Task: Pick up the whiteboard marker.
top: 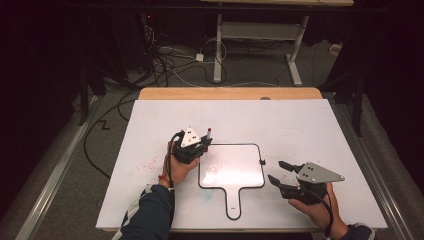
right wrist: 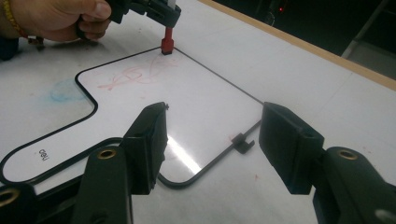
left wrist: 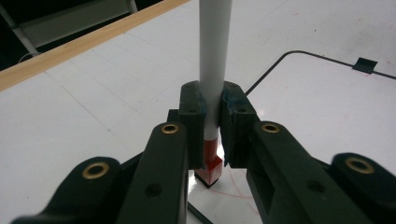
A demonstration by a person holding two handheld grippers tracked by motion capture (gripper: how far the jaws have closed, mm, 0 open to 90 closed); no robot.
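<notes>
Left gripper (left wrist: 212,128) pinched white marker (left wrist: 214,56), red tip on whiteboard (top: 231,167) corner; right gripper (right wrist: 212,149) spread beside board's edge.

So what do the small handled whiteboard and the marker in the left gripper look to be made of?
Whiteboard: a glossy white writing surface, probably coated, since it mirrors a bright glare in the right gripper view; its thin black rim looks like plastic or rubber. Marker: a smooth matte white barrel, likely plastic, with a red tip, clamped in the left gripper.
</notes>
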